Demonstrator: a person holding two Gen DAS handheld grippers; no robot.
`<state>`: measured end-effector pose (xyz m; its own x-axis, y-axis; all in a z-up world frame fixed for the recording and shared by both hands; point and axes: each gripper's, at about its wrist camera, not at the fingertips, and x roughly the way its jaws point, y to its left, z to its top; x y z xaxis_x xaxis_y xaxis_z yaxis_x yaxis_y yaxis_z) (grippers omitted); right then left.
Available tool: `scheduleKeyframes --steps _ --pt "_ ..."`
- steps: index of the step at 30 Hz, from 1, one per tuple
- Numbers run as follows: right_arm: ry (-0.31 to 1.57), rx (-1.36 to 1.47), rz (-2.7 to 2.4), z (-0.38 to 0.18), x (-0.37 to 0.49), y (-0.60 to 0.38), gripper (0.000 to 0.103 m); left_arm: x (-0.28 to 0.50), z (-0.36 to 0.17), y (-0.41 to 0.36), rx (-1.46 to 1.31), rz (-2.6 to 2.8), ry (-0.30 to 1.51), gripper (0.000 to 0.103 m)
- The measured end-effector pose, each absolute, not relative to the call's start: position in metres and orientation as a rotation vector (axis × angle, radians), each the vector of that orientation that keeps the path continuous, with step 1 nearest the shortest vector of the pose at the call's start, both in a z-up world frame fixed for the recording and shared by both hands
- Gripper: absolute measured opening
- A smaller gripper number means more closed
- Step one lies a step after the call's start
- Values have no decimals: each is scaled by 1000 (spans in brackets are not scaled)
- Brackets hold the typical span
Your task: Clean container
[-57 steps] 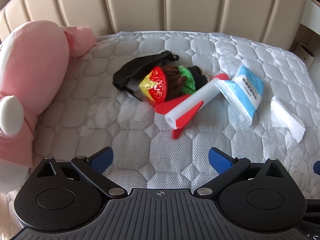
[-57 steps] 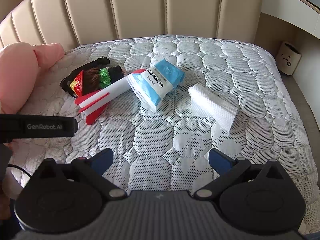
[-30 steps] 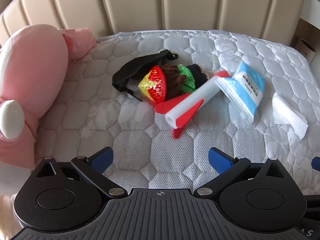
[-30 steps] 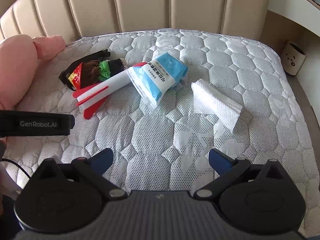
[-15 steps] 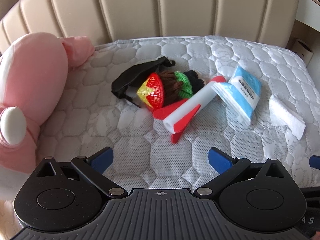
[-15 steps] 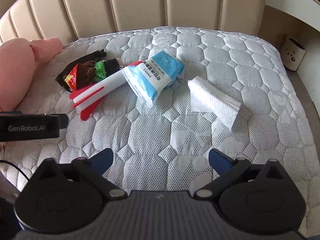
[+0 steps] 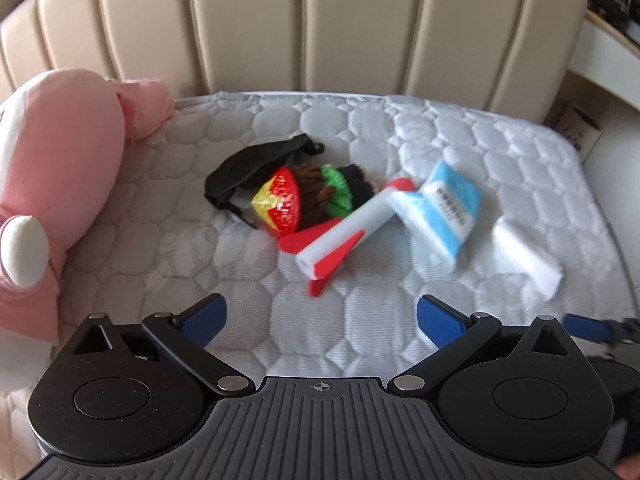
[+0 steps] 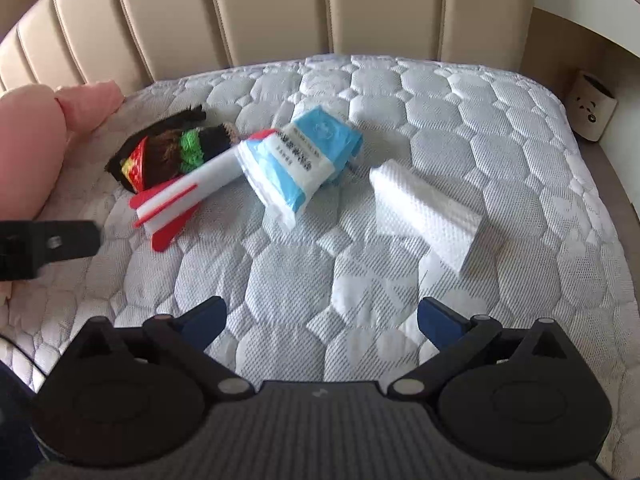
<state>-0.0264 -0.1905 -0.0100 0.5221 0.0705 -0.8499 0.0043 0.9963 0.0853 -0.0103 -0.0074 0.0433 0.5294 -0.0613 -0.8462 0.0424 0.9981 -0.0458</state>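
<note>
On the bed [image 8: 400, 280], a quilted white mattress set against a beige padded headboard [image 7: 320, 28], no vessel that could be called a container is identifiable in either view; where the task's thing lies cannot be established from these pictures. Taking the items from left to right: a pink plush toy [image 7: 60, 152] rests against the left edge of the mattress; a black fabric strap or mask [image 7: 248, 160] lies just beside a red and yellow faceted top-shaped toy [image 7: 280, 204], which touches a bundle of brown, green and black knitted yarn [image 7: 328, 196]. A white foam rocket with red fins [image 7: 344, 232] lies across the front of that cluster, its nose resting against a blue and white soft tissue pack [image 8: 304, 160]. A folded white paper towel [image 8: 428, 212] lies apart to the right, the likeliest wiping material for a cleaning job, in this inspector's judgement. A small beige bin with a panda face [image 8: 592, 108] stands on the floor beyond the bed's right edge. The left gripper [image 7: 320, 316] hovers over bare quilt with fingers spread wide, holding nothing; the right gripper [image 8: 320, 316] likewise stands spread and empty, facing the towel. Nothing obstructs either approach, though the cluster is crowded.
</note>
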Motion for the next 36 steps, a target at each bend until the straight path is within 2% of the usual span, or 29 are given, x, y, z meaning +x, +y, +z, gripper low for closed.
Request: scheduleKeyframes --steps 6,14,23,36 --pt "999 83 74 -10 -2 -212 102 -3 85 3 -233 -136 1018 103" --pt "975 0 99 -20 36 -237 102 15 140 -14 -299 -180 913 103" --pt "971 -70 131 -32 77 -263 102 45 142 -43 -352 -218 947 103" --pt "911 -81 161 -18 62 -262 102 16 176 -49 -356 -221 860 103"
